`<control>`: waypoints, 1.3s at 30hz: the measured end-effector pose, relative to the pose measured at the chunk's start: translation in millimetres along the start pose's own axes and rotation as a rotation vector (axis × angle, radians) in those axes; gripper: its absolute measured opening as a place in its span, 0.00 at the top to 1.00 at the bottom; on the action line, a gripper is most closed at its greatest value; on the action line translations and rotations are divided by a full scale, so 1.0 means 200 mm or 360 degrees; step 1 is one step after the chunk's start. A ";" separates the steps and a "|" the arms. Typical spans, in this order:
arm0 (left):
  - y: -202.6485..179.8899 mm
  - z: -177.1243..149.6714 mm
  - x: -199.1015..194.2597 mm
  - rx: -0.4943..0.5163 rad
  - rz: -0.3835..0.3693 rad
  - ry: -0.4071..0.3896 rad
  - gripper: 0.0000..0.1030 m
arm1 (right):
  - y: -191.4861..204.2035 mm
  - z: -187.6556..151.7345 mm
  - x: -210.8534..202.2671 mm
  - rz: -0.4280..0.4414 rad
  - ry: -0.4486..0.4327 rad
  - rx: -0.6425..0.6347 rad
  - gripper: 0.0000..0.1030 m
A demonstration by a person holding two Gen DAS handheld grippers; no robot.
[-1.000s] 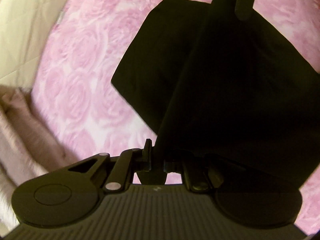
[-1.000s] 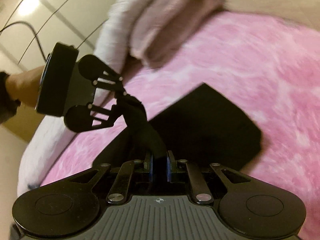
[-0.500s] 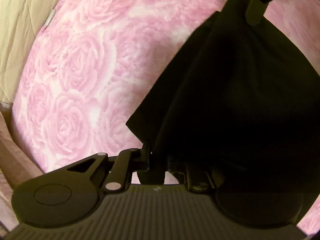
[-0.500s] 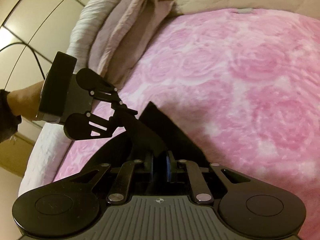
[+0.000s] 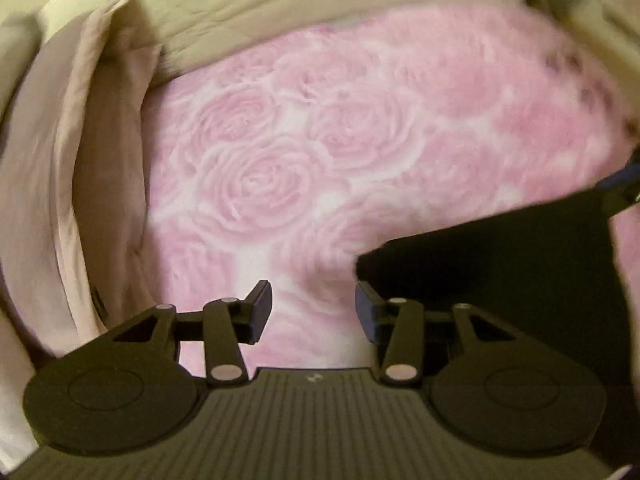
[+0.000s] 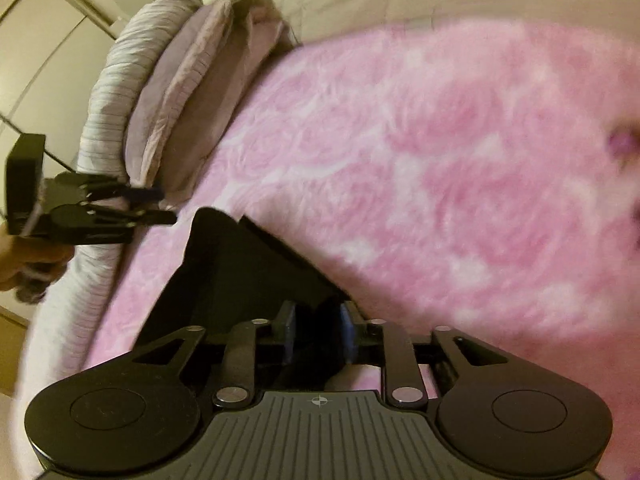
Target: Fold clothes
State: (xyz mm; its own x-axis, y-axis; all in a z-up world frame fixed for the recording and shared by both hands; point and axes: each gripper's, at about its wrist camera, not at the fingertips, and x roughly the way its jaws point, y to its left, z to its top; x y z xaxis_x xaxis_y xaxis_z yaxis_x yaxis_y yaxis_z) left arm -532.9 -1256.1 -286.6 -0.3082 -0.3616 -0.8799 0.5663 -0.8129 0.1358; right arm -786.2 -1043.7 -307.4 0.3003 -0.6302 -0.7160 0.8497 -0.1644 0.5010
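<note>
Left gripper point(image 5: 314, 312) newly off black garment point(image 5: 500, 272), fingers point(image 5: 260, 308) beside it.

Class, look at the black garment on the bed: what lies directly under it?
The black garment rests on the pink rose-patterned blanket, which shows around its edges. Whatever else might lie beneath the cloth is covered and cannot be seen.

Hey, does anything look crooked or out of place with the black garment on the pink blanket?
Slightly. The folded black garment lies askew on the pink rose blanket, with a second layer's edge sticking out past the top one. One corner is between the right gripper pads; the left gripper is open and clear of it.
</note>
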 end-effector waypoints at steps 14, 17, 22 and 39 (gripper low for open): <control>-0.18 -0.05 0.28 -0.0151 -0.0005 0.0006 0.58 | 0.23 -0.12 0.25 0.0017 0.0029 -0.0768 0.75; -0.12 -0.12 0.13 -0.0214 0.0065 -0.0015 0.63 | 0.27 -0.14 0.17 0.0006 0.0036 -0.0762 0.75; -0.04 -0.45 -0.26 -0.0391 0.0139 -0.0012 0.64 | 0.48 -0.36 0.07 0.0288 0.0189 -0.0864 0.75; -0.21 -1.30 -0.28 -0.0728 0.0219 0.0185 0.43 | 0.45 -0.91 0.14 0.0068 0.0549 -0.0758 0.68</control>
State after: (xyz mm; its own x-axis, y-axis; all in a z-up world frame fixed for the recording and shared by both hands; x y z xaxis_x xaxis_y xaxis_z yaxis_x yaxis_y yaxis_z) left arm -340.8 -1083.2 -360.7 -0.1345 -0.3773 -0.9163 0.8815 -0.4678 0.0632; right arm -622.3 -938.6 -370.3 0.3943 -0.3324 -0.8567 0.9108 0.2651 0.3164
